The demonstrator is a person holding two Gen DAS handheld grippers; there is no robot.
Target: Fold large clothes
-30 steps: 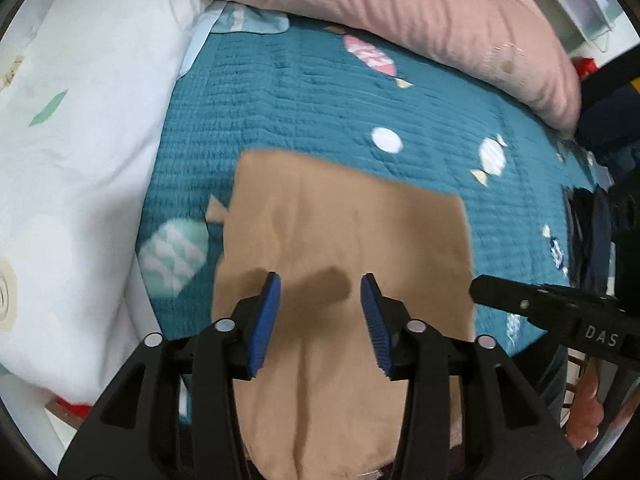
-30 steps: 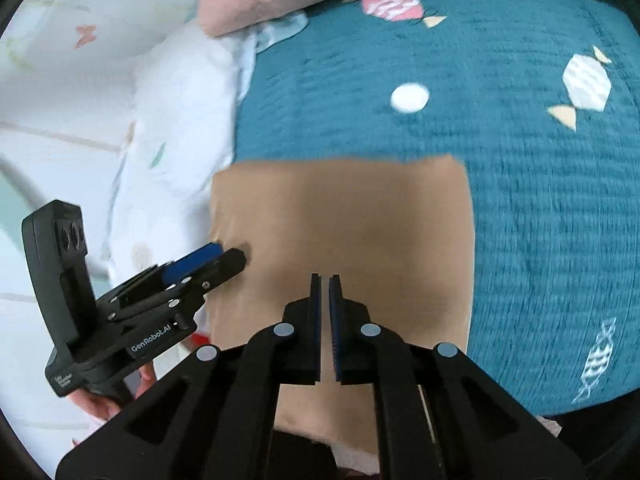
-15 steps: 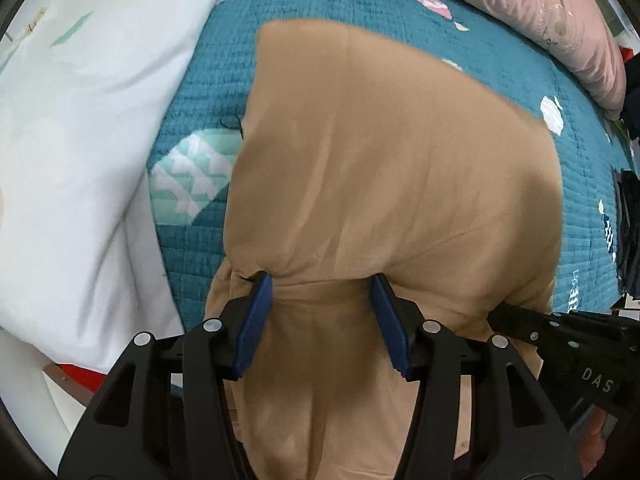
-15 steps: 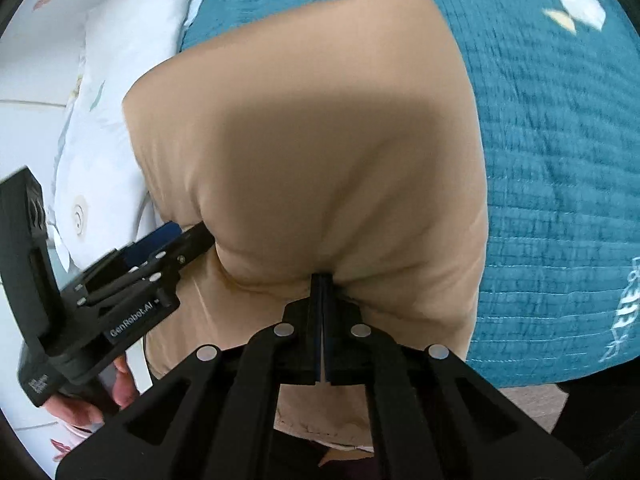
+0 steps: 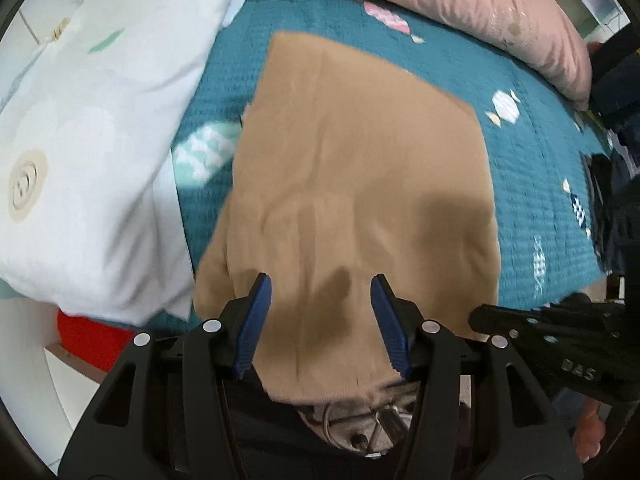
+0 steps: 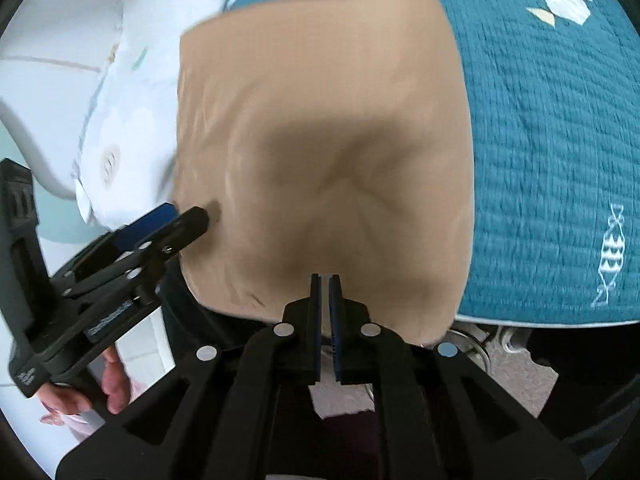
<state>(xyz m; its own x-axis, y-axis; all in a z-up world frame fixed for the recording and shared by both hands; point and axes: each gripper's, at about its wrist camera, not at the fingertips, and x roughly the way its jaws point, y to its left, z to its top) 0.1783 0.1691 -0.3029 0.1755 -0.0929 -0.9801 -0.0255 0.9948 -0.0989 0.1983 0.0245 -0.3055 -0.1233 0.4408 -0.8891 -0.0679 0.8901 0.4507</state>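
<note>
Above the near edge of the bed, the left hand-held gripper [image 5: 320, 316] hangs with its blue-padded jaws about half open over the tan cloth, gripping nothing. Beside it, the right hand-held gripper [image 6: 325, 300] has its jaws nearly closed, only a thin slit between the pads and no cloth visibly pinched. That smooth tan folded garment [image 5: 360, 168] lies on the teal quilted bedspread [image 6: 540, 120], its near end draped over the bed's edge. White bedding [image 5: 92, 140] sits left, a pink pillow [image 5: 460, 4] beyond.
</note>
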